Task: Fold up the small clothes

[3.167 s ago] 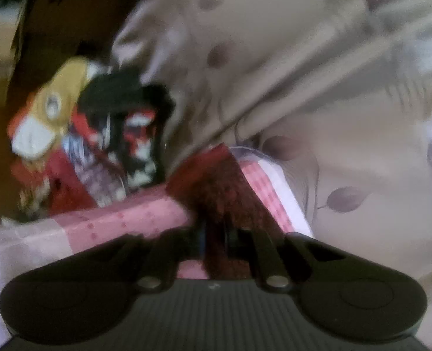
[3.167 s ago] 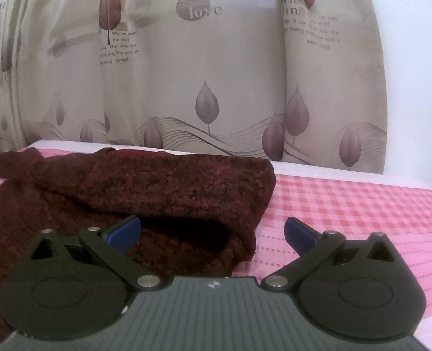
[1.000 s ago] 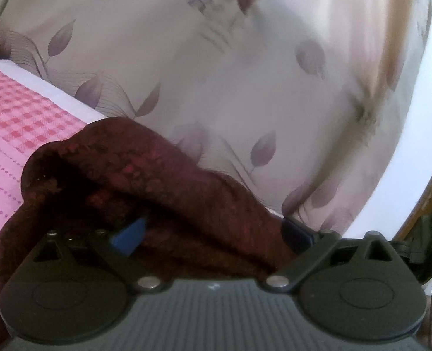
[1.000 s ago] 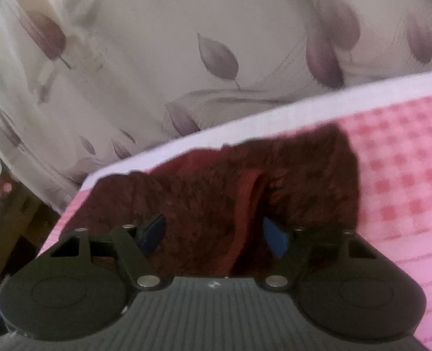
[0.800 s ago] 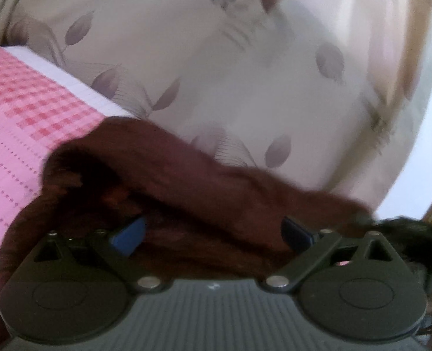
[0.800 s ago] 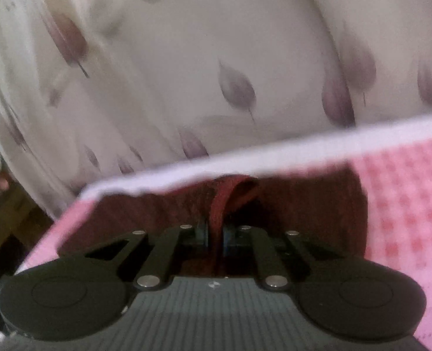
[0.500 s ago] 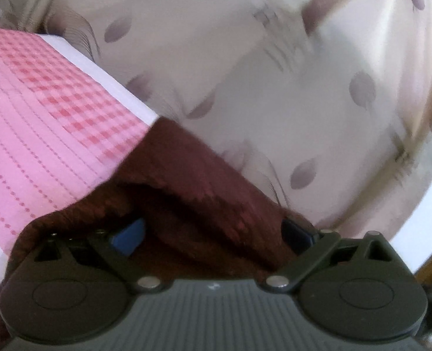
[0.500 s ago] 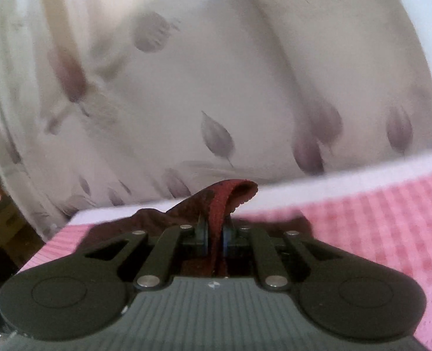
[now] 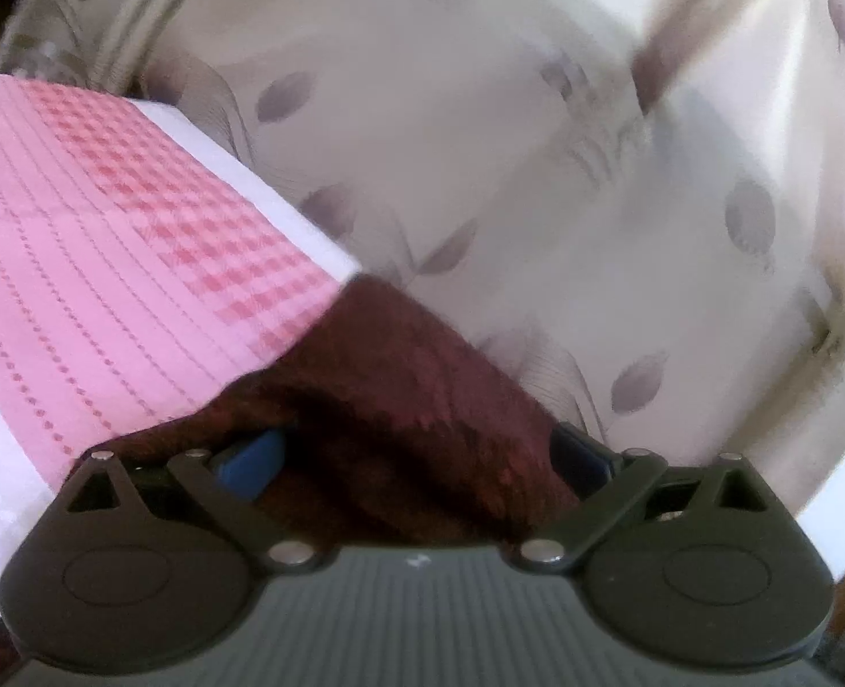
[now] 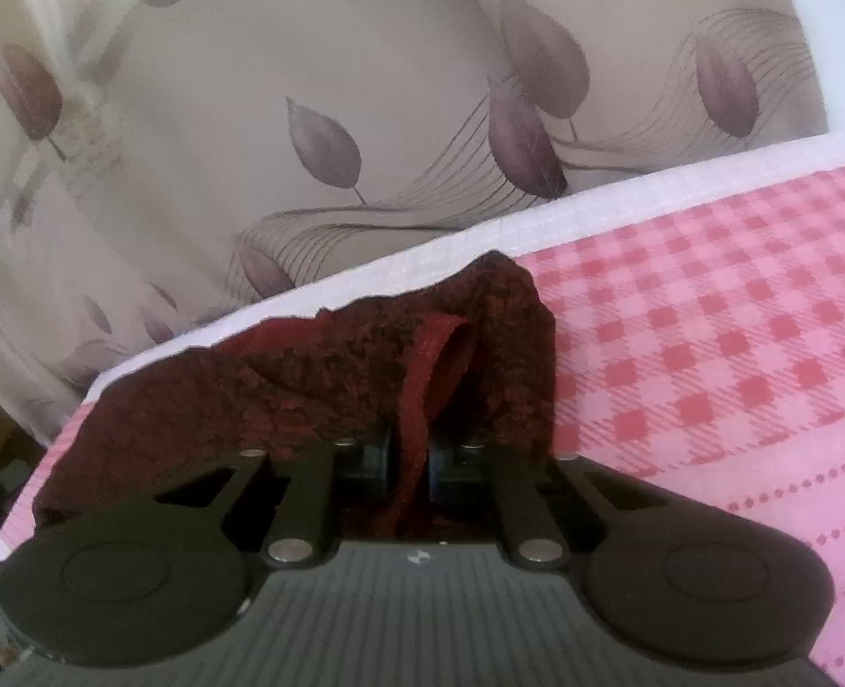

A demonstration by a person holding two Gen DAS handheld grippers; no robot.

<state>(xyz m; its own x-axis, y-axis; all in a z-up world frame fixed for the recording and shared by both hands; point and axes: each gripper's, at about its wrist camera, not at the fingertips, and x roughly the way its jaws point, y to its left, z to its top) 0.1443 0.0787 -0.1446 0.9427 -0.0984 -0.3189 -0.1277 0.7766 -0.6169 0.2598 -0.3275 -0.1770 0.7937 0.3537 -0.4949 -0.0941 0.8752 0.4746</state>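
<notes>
A pink cloth with red check and dotted stripes covers the table, its white border running along a beige curtain printed with mauve leaves just behind. The dark maroon knitted garment lies bunched at the table's far edge. The right hand-held gripper is pressed together, pinching a red fold of that garment. The left hand-held gripper stands spread wide, maroon knit lying between its blue pads, which do not press it

Leaf-print beige curtain backdrop, pink checked bedcover with white border, soft daylight
</notes>
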